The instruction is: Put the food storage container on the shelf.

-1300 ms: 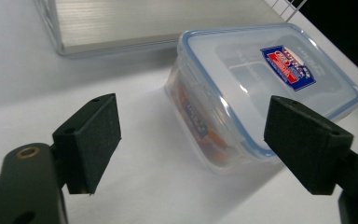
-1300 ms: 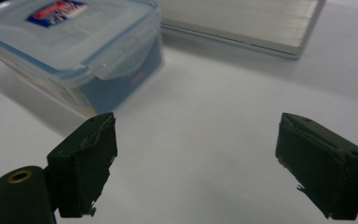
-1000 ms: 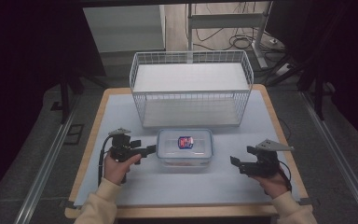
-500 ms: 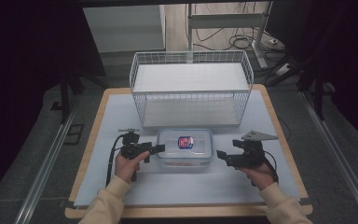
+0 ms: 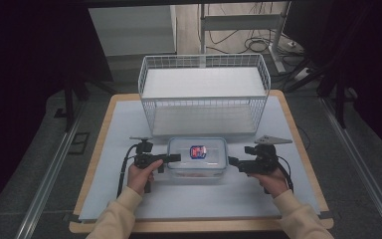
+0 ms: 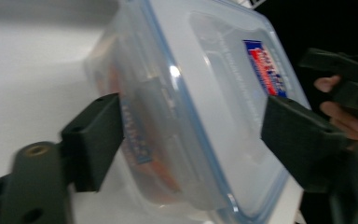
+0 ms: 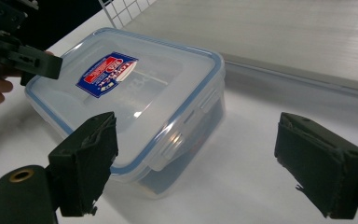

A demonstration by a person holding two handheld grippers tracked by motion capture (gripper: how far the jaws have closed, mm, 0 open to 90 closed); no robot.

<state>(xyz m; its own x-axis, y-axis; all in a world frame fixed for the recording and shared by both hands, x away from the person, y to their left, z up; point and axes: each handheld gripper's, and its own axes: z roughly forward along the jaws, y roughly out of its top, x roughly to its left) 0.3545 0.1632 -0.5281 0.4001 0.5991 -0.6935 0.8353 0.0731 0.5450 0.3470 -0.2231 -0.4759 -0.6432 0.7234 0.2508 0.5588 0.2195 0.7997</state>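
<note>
A clear plastic box point(image 5: 197, 155) with a blue-rimmed lid and a red and blue label lies on the white mat, just in front of the wire basket. My left gripper point(image 5: 174, 158) is at the box's left end. In the left gripper view its jaws straddle that end of the box point(image 6: 205, 93): one pad beside the side latch, the other over the lid. The left gripper point(image 6: 191, 135) has just been closing and I see no pad pressing. My right gripper point(image 5: 233, 162) stands open just off the box's right end. The right gripper point(image 7: 200, 163) faces the right latch of the box point(image 7: 135, 93).
A white wire basket point(image 5: 204, 94) stands behind the box, its front wall close to the box's far edge. The white mat point(image 5: 204, 199) lies on a wooden board whose front edge is near the person's sleeves. Cables trail from both grippers.
Both grippers have moved inward towards the box. The left one now has its jaws around the box's left end. The right one has come close to the right end.
</note>
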